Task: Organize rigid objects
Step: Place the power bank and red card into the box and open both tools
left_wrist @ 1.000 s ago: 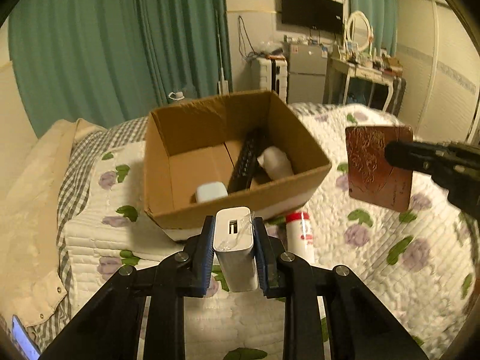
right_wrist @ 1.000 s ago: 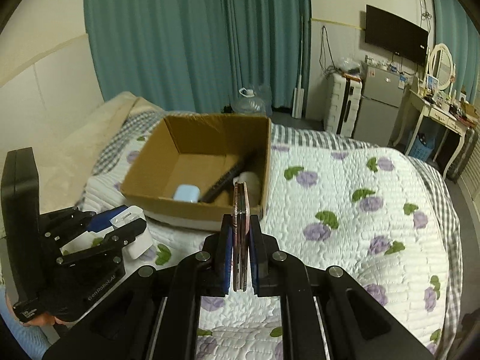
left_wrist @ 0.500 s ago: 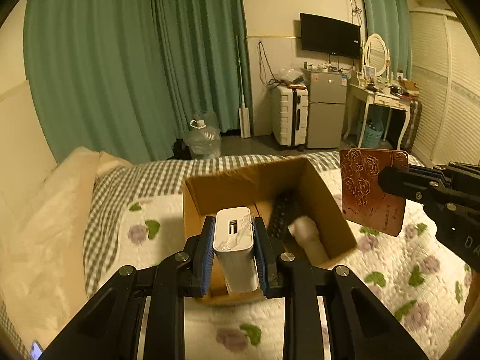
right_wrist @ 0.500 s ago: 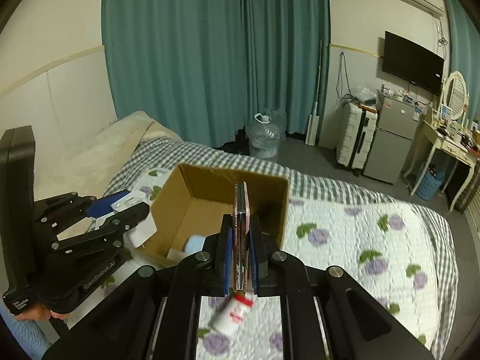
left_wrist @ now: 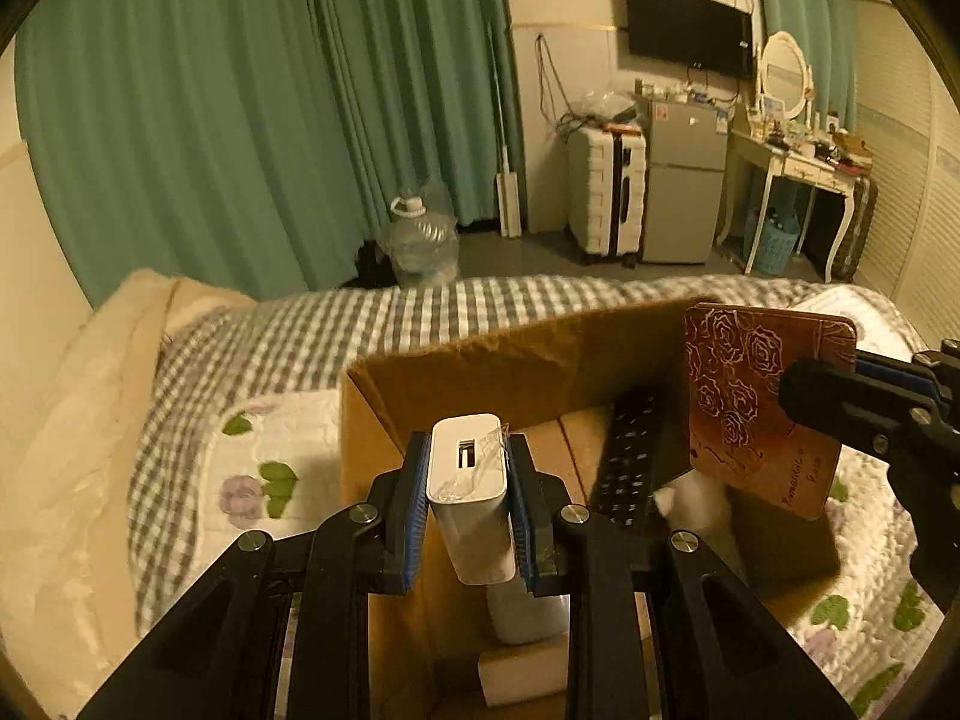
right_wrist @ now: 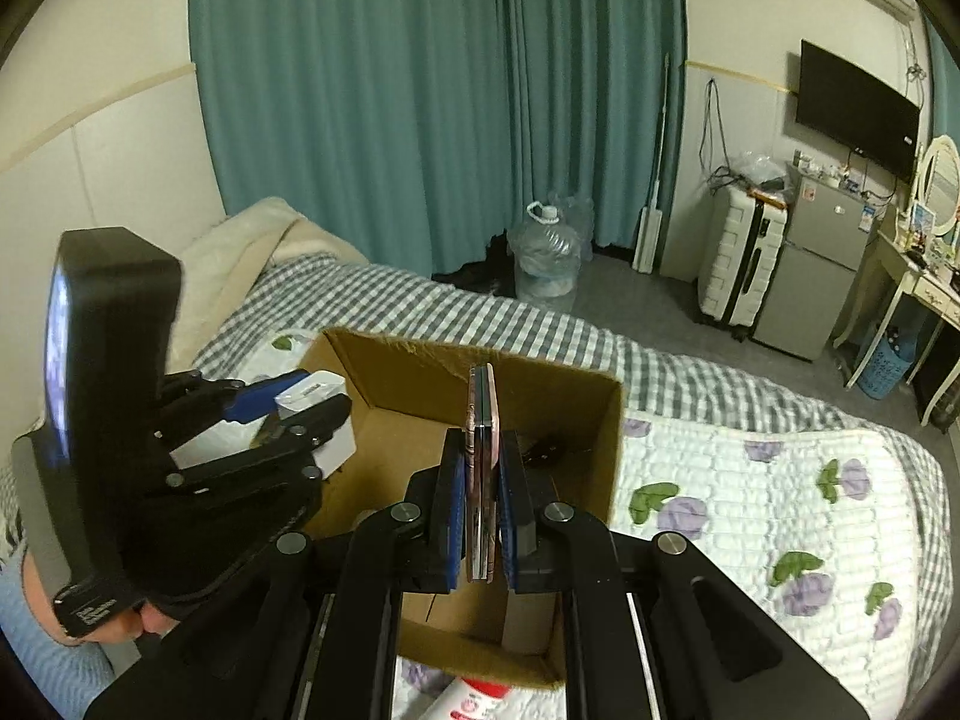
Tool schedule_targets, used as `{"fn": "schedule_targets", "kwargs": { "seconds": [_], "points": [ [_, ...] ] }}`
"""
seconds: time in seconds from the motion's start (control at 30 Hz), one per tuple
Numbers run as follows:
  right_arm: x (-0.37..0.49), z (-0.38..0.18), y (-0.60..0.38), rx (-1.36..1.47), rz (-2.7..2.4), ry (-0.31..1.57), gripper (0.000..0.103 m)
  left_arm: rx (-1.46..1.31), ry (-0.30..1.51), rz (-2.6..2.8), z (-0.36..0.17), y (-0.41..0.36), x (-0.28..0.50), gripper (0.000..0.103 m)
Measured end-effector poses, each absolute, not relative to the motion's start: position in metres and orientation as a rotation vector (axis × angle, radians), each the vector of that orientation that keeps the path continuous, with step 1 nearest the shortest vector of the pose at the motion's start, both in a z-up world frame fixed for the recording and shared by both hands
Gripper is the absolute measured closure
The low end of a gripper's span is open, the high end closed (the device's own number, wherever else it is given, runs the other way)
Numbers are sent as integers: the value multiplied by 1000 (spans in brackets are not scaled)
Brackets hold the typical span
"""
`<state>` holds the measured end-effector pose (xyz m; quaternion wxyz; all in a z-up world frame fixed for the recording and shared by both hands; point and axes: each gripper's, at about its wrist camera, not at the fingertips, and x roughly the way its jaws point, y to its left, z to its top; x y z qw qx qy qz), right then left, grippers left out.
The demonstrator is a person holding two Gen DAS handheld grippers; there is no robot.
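- The left gripper (left_wrist: 468, 501) is clamped on a white power bank (left_wrist: 467, 474), held upright above the near left part of the cardboard box (left_wrist: 480, 372) on the bed (left_wrist: 270, 480); not yet let go.
- Already in the box: a black remote control (left_wrist: 630, 462) leaning along the middle, a white object (left_wrist: 696, 501) beside it that is too blurred to name, and a pale item (left_wrist: 528, 615) right under the power bank.
- The right gripper (right_wrist: 480, 501) is closed on a thin brown case with embossed roses (left_wrist: 756, 414), held on edge over the box's right side, also unreleased.
- A white bottle with a red cap (right_wrist: 474, 699) lies on the quilt just outside the box's near wall.
- Judgement: well along, with several items boxed; two drops and the bottle appear to remain.
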<state>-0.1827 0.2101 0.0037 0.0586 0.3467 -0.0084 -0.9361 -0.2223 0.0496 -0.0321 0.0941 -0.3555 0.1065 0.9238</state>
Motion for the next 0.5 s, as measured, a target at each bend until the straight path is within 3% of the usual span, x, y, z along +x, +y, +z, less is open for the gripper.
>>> {"fn": "schedule_targets", "kwargs": {
  "seconds": [0.2, 0.27, 0.3, 0.33, 0.5],
  "points": [
    [-194, -14, 212, 1093, -2807, -45, 94, -1107, 261, 2737, -54, 44, -233, 78],
    [-196, -15, 212, 1097, -2806, -51, 94, -1107, 227, 2734, -54, 40, -234, 65],
    [-196, -14, 213, 1096, -2808, -53, 94, -1100, 205, 2739, -52, 38, -234, 53],
    [-196, -12, 212, 1093, -2810, -51, 94, -1093, 190, 2747, -50, 36, -234, 34],
    [-201, -3, 212, 1078, -2809, -84, 94, -1029, 191, 2789, -29, 31, -226, 34]
  ]
}}
